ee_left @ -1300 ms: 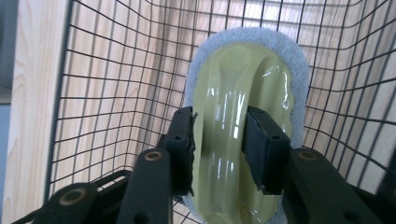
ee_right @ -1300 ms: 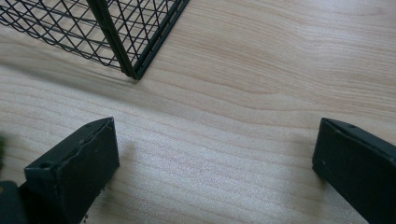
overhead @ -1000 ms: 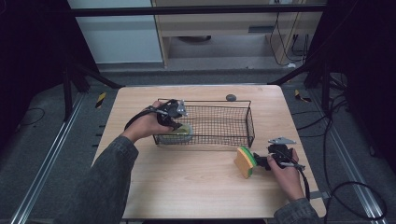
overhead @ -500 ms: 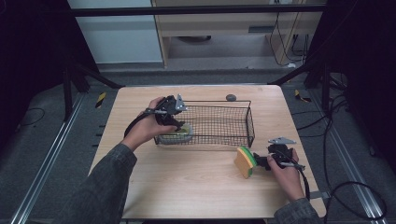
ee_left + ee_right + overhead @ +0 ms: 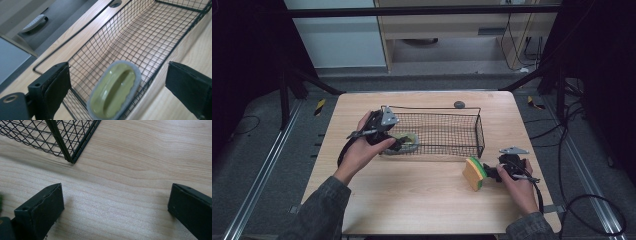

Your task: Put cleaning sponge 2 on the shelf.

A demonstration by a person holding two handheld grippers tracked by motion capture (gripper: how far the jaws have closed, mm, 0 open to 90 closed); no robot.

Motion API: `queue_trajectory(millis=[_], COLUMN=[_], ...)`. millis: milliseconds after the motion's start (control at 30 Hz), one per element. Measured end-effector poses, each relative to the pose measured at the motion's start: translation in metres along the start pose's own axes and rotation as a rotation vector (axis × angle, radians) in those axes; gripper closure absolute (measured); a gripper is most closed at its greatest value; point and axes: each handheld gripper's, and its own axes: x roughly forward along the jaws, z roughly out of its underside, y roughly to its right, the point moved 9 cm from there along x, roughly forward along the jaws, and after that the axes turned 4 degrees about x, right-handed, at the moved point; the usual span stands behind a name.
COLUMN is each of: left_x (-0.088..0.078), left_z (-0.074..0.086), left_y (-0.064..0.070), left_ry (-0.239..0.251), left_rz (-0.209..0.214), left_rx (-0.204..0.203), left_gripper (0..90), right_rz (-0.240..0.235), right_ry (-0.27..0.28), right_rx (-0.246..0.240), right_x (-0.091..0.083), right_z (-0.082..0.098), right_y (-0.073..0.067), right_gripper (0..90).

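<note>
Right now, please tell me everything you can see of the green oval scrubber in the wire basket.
The green oval scrubber looks like olive plastic with a long grip groove on top and a grey pad edging. It lies tilted at the left end of the black wire basket, leaning against its mesh. The left gripper has just been opening its jaws; they now stand wide on both sides without touching it.

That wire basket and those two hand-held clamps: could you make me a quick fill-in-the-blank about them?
1. The green scrubber lies inside the wire ____.
2. The left gripper has its jaws ____, off the scrubber.
3. The sponge stands on the table beside the ____ gripper.

Missing words: basket; open; right
</note>
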Motion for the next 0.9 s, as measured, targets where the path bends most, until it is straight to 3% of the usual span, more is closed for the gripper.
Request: queue_trajectory(millis=[100, 200, 233, 267, 300, 367, 400, 433, 500, 533, 600, 633, 667, 733, 800, 900], left_x=[-0.009, -0.008, -0.009, -0.009, -0.01, -0.011, -0.014, -0.014, -0.011, -0.011, -0.007, -0.007, -0.005, -0.006, -0.003, 0.001], left_z=[0.021, 0.033, 0.047, 0.047, 0.061, 0.068, 0.079, 0.079, 0.103, 0.103, 0.128, 0.128, 0.139, 0.142, 0.148, 0.156], left_y=[0.007, 0.012, 0.018, 0.018, 0.022, 0.024, 0.025, 0.025, 0.028, 0.028, 0.032, 0.032, 0.032, 0.031, 0.027, 0.025], left_ry=[0.015, 0.012, 0.006, 0.006, -0.003, -0.017, -0.033, -0.033, -0.064, -0.064, -0.103, -0.103, -0.113, -0.114, -0.113, -0.137], left_rz=[-0.021, -0.019, -0.025, -0.025, -0.028, -0.027, -0.03, -0.03, -0.035, -0.035, -0.022, -0.022, -0.009, -0.004, -0.01, -0.016], left_rx=[-0.056, -0.078, -0.1, -0.1, -0.11, -0.115, -0.14, -0.14, -0.192, -0.192, -0.233, -0.233, -0.278, -0.297, -0.352, -0.363], left_gripper=[5.0, 5.2, 5.3, 5.4, 5.4, 5.4, 5.4, 5.4, 5.4, 5.4, 5.6, 5.6, 5.7, 5.7, 6.0, 6.3], right_rz=[0.0, 0.002, 0.004, 0.004, 0.013, 0.02, 0.034, 0.039, 0.048, 0.047, 0.031, 0.031, 0.014, 0.008, -0.003, -0.015], right_ry=[0.001, -0.001, -0.004, -0.004, 0.0, 0.002, -0.015, -0.025, -0.056, -0.068, -0.097, -0.097, -0.116, -0.12, -0.154, -0.184], right_rx=[0.002, 0.0, 0.008, 0.008, 0.002, 0.004, 0.004, -0.001, 0.004, 0.012, 0.026, 0.026, 0.016, 0.015, -0.021, -0.06], right_x=[0.0, -0.001, -0.004, -0.004, -0.009, -0.011, -0.017, -0.019, -0.026, -0.029, -0.036, -0.036, -0.041, -0.043, -0.051, -0.062], right_z=[0.0, 0.0, 0.0, 0.0, -0.001, -0.001, 0.001, 0.003, 0.009, 0.011, 0.015, 0.015, 0.016, 0.016, 0.017, 0.018], right_y=[0.0, 0.001, 0.002, 0.002, 0.004, 0.005, 0.008, 0.01, 0.011, 0.01, 0.008, 0.008, 0.005, 0.004, -0.001, -0.007], right_gripper=[1.2, 4.4, 5.7, 5.7, 6.3, 6.7, 7.2, 7.4, 8.1, 8.0, 7.8, 7.8, 10.0, 10.9, 13.4, 14.4])
